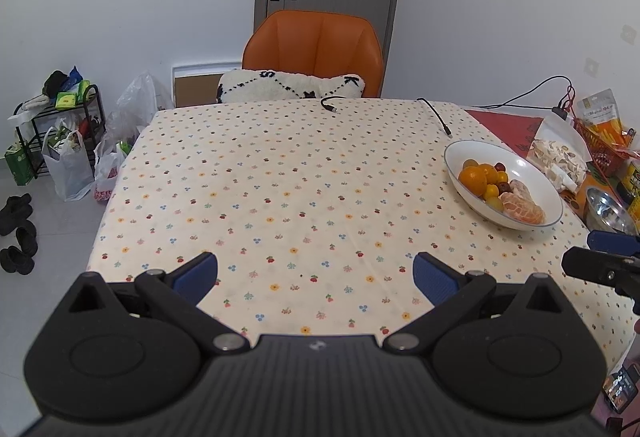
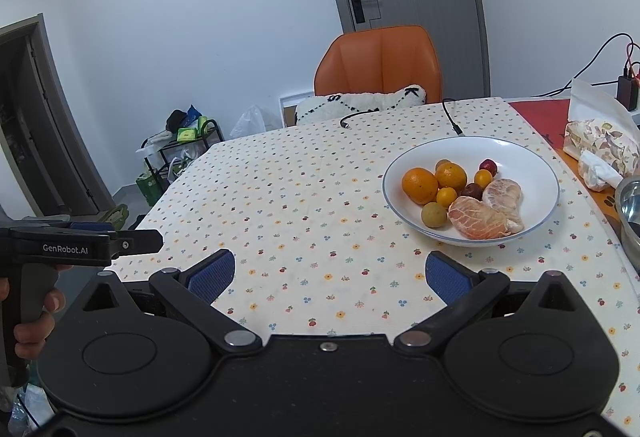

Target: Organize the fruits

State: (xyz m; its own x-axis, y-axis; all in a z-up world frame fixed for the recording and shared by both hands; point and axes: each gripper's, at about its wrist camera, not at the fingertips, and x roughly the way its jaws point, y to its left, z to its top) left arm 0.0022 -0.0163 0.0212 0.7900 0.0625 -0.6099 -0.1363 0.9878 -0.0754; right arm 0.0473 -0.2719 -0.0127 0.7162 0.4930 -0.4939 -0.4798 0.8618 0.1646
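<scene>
left gripper (image 1: pixel 315 277): released, blue pads spread wide, nothing between them; it hovered over bare cloth at the near edge of the table.
right gripper (image 2: pixel 330 275): also released and empty, pads wide apart, with the bowl ahead at about 1 o'clock.
person's hand (image 2: pixel 34 321): at 9 o'clock in the right wrist view, wrapped round the left tool's handle.
tablecloth (image 1: pixel 280 197): floral print, bare from the near edge through the middle.
white bowl (image 2: pixel 536 173): at 2 o'clock from the left gripper; it held all the fruit in view.
peeled citrus (image 2: pixel 478 217): two soft, skinless pieces at the bowl's near side, touching each other.
oranges (image 2: pixel 420 185): two side by side on the bowl's 9 o'clock side.
small fruits (image 2: pixel 434 215): yellow, green and dark red ones packed between the oranges and the peeled pieces.
steel bowl (image 2: pixel 632 213): at 3 o'clock, just beside the white bowl.
cables (image 1: pixel 436 115): loose ends at 12 o'clock on the far edge.
orange chair (image 1: pixel 316 49): beyond the table at 12 o'clock.
risk, crushing: the peeled pieces would probably tear or leak under a hard pinch.
risk, rolling: the round fruits touched, so lifting one could send its neighbours rolling.
risk, collision: both tools reaching for the bowl together could clash or knock its rim.
</scene>
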